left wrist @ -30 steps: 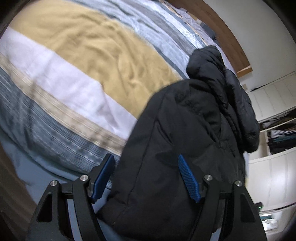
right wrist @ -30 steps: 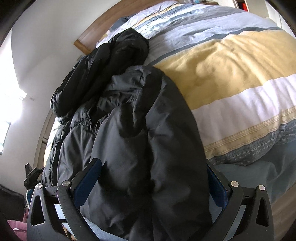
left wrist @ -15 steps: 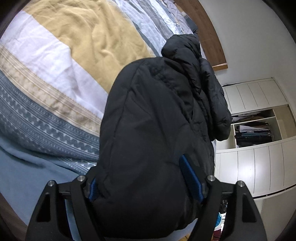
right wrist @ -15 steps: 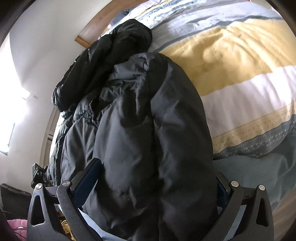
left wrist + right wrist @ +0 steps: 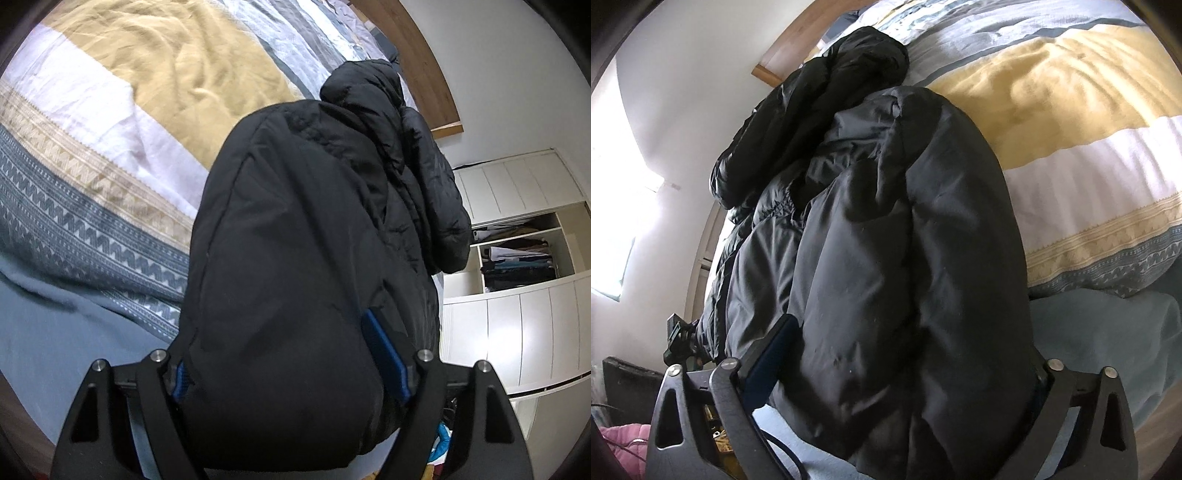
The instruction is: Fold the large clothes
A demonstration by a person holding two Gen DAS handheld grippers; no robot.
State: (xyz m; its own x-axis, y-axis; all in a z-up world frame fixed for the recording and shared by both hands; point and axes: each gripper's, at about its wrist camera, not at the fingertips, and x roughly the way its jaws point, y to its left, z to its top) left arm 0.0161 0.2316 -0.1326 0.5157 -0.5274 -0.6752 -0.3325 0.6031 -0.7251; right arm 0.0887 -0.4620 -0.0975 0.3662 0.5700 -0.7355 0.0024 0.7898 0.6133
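One black puffer jacket (image 5: pixel 295 295) lies bunched on one bed, over the striped duvet (image 5: pixel 110 155), running from 6 toward 1 o'clock in the left wrist view. Two grippers show, one per view. Only the left view shows the white wardrobe (image 5: pixel 517 302) at 3 o'clock with stacked clothes on an open shelf; only the right shows the bright window (image 5: pixel 617 206) at 9 o'clock. The left gripper (image 5: pixel 291 365) has its fingers spread wide, with jacket fabric bulging between them and against both blue pads. The right gripper (image 5: pixel 905 365) is likewise spread around the jacket (image 5: pixel 905 240), with its right pad hidden.
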